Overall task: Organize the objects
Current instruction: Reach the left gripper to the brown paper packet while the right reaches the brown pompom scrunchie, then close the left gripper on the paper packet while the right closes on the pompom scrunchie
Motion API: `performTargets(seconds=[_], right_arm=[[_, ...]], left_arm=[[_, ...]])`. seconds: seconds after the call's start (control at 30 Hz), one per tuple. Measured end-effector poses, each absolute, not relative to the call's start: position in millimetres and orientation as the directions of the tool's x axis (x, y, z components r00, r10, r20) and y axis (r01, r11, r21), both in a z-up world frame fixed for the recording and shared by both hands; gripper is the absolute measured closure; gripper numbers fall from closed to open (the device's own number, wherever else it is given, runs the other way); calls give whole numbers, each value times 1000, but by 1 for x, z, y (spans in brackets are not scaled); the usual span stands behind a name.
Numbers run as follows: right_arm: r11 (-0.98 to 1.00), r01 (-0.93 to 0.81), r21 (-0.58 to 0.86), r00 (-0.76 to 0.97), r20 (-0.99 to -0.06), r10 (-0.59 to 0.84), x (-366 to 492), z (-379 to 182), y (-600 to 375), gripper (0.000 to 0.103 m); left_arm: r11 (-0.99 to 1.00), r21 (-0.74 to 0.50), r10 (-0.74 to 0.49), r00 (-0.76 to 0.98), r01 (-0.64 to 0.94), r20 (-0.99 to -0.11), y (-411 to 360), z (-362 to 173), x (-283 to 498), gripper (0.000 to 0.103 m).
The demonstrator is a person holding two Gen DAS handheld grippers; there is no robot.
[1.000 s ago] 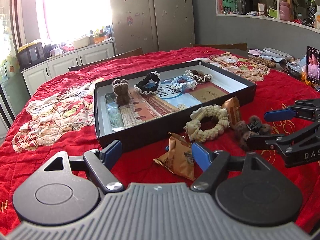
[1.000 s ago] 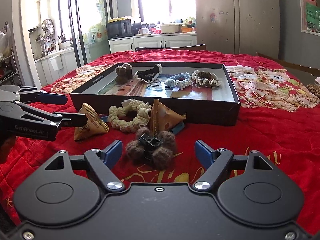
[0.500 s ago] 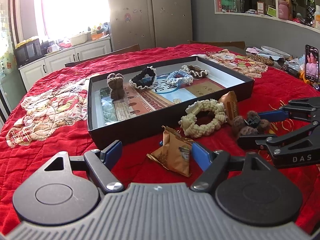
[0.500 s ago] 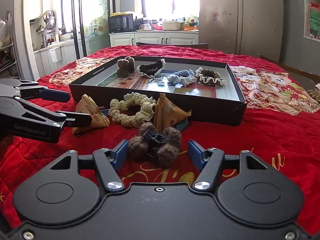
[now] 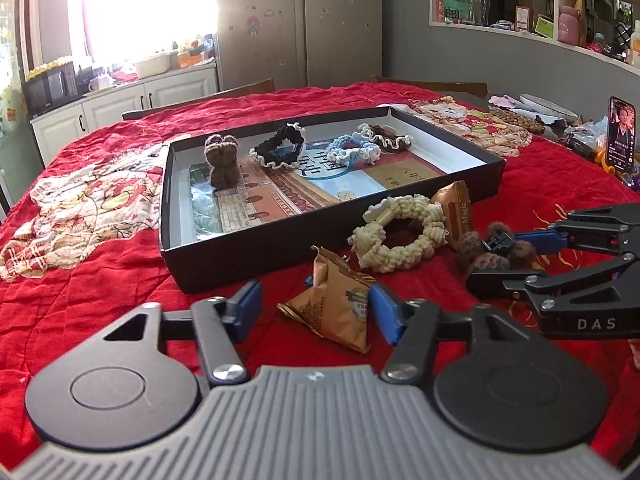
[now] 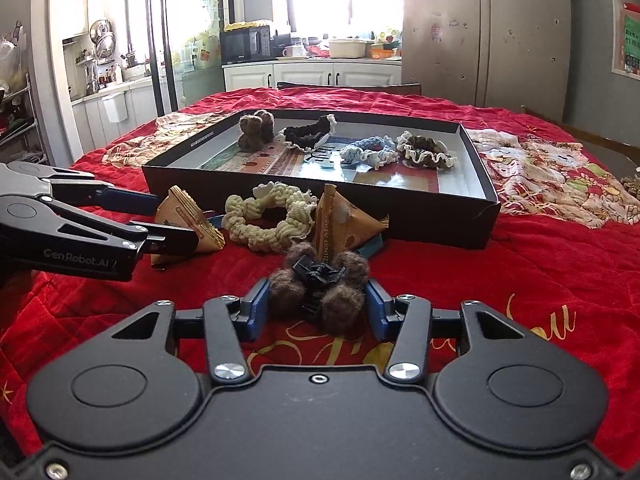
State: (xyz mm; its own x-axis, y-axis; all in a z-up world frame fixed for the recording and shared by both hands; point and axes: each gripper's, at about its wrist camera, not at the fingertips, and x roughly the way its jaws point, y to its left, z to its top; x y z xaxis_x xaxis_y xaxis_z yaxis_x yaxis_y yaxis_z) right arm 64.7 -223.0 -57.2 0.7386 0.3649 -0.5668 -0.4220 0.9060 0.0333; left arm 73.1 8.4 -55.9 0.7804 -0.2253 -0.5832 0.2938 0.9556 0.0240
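Note:
A black tray (image 5: 280, 248) on the red cloth holds a brown pom-pom piece (image 5: 224, 164) and black, blue and brown scrunchies. In front of it lie a cream scrunchie (image 5: 400, 236), two brown snack packets and a brown pom-pom hair clip (image 6: 320, 288). My left gripper (image 5: 316, 312) is closing around the near snack packet (image 5: 336, 308). Its right pad touches the wrapper and a gap shows at the left pad. My right gripper (image 6: 318, 308) is closing too, and its blue pads touch the clip's fluffy balls on both sides. The second packet (image 6: 340, 228) leans just behind the clip.
A phone (image 5: 621, 132) stands lit at the table's right edge among clutter. Patterned cloths (image 5: 80, 208) lie on both sides of the tray. Chair backs (image 6: 348, 88) line the far side. My two grippers work close together, left gripper (image 6: 176, 222) beside the cream scrunchie (image 6: 268, 220).
Both pairs of jaws have narrowed. The right gripper's pads came in from wide apart onto the pom-pom clip. The left gripper's pads closed toward the snack packet.

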Motion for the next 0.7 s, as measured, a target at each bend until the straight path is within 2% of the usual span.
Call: performTargets(seconds=[0.1,0.7], right_arm=[[905,-425,34,737,-567,368,64,-57,-223,57],[892,-452,31,740,-546,393,60,-52,-223,62]], left_arm=[[955,13,-231,773,295,-591,9,-57,73,59],[953,9,-241,779,302,-579,13,-46,61,65]])
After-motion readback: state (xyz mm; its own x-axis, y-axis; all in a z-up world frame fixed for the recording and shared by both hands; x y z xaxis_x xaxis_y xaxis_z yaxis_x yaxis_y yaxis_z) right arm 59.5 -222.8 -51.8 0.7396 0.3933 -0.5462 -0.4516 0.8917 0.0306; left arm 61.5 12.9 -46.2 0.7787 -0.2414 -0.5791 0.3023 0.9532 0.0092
